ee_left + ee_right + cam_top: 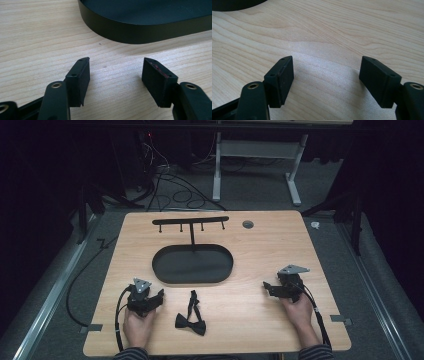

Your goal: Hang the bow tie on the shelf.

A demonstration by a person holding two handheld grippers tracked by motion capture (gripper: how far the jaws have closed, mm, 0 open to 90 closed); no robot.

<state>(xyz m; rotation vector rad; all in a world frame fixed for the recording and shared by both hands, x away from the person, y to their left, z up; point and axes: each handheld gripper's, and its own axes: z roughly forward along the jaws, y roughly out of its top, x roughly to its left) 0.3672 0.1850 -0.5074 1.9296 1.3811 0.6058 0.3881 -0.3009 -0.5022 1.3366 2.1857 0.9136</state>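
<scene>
- A person's two hands rest on a pale wooden counter [280, 240], each holding a black hand-held gripper, seen from the high view.
- The left hand-held gripper [161, 294] sits at the near left of the counter in the left hand [139, 325]; in the left gripper view [116, 71] its jaws stand wide apart with bare wood between them and nothing held.
- The right hand-held gripper [265, 286] sits at the near right in the right hand [299, 312]; in the right gripper view [326, 70] its jaws are likewise spread wide over bare wood, holding nothing.
- A black bow tie [190, 324] with its strap [193, 301] trailing toward the far side lies flat on the counter near the front edge, between the two hands and closer to the left one, apart from both.
- A black oval tray [193, 278] lies at the middle of the counter, just beyond the bow tie; its dark wall [130, 35] crosses the far part of the left gripper view.
- A thin post [192, 236] rises from the tray's far side and carries a crossbar with small hooks [190, 221].
- A small round grey grommet [247, 224] is set in the counter at the far edge, right of the crossbar.
- Cables [175, 190] lie on the grey floor beyond the counter.
</scene>
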